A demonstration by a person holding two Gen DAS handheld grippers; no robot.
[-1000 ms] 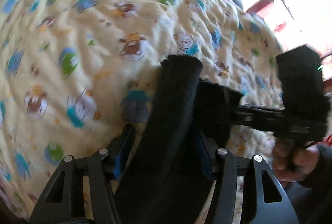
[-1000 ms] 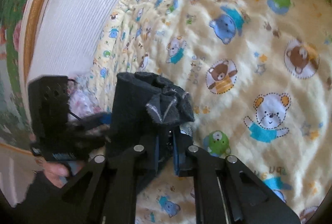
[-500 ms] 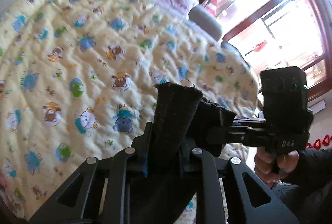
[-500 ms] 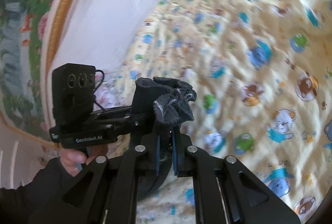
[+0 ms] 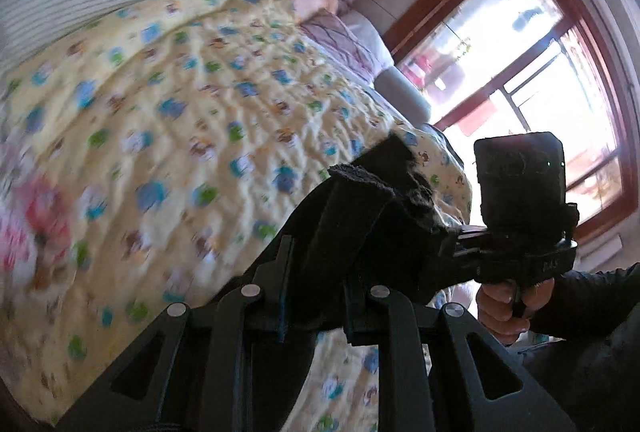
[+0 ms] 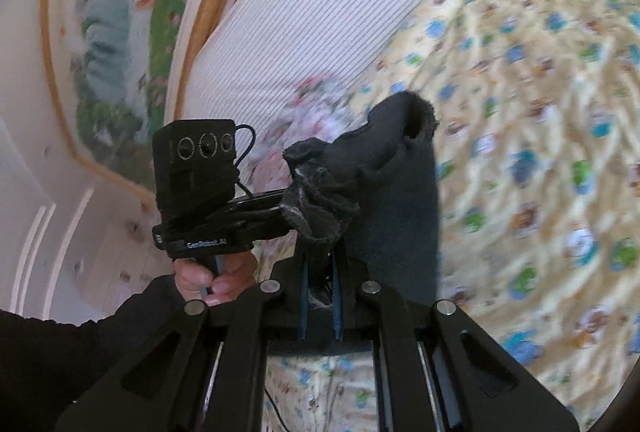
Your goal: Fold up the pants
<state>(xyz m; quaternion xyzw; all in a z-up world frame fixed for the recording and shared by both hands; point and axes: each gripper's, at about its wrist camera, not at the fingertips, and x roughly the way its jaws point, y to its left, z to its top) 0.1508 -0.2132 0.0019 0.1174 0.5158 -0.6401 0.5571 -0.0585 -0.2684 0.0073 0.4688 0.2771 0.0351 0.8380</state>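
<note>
Dark pants [image 5: 360, 199] hang bunched in the air above the bed, held by both grippers. In the left wrist view my left gripper [image 5: 316, 280] is shut on a thick fold of the fabric. The right gripper's camera body [image 5: 520, 187] is to the right, gripped by a hand [image 5: 500, 304], and its fingers vanish into the cloth. In the right wrist view my right gripper [image 6: 320, 272] is shut on a crumpled edge of the pants [image 6: 400, 199]. The left gripper's body [image 6: 196, 167] is at the left, held by a hand [image 6: 216, 276] in a dark sleeve.
A yellow quilt [image 5: 180, 151] printed with cartoon bears covers the bed below. A striped white headboard [image 6: 300, 31] and a framed floral painting [image 6: 112, 31] stand behind it. Pink floral cloth [image 6: 312, 111] lies by the headboard. Pillows [image 5: 340, 27] and a bright window [image 5: 540, 71] are at the far side.
Both grippers rose off the quilt with the pants and tilted upward, bringing headboard and window into view. The left jaws narrowed onto the fabric after the earliest frame.
</note>
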